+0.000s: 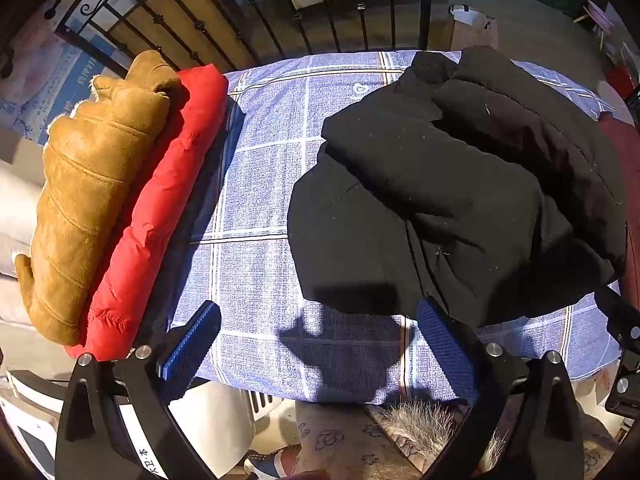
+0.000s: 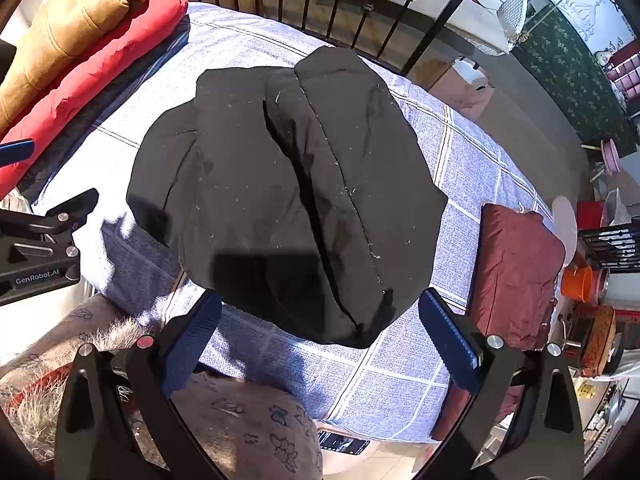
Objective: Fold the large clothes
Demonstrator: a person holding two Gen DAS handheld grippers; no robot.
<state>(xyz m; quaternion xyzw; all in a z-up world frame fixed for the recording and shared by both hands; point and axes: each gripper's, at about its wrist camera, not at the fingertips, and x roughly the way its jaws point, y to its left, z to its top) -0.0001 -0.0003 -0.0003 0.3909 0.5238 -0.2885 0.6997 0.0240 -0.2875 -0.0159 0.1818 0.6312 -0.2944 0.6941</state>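
A black padded jacket [image 1: 452, 196] lies folded into a thick bundle on the blue checked bed sheet [image 1: 264, 184]. In the right wrist view the same black jacket [image 2: 280, 200] fills the middle of the sheet [image 2: 472, 184]. My left gripper [image 1: 316, 344] hangs open above the sheet's near edge, just in front of the jacket's hem, nothing between its blue pads. My right gripper [image 2: 320, 344] is open too, pointing down over the jacket's near edge and holding nothing. The left gripper's body [image 2: 40, 248] shows at the left edge of the right wrist view.
A tan coat [image 1: 92, 204] and a red padded jacket [image 1: 160, 216] are stacked along the bed's left side. A folded maroon garment [image 2: 516, 272] lies at the right edge. A black metal bed rail [image 1: 280, 12] runs along the far side. A patterned sleeve with fur trim [image 2: 240, 420] is below.
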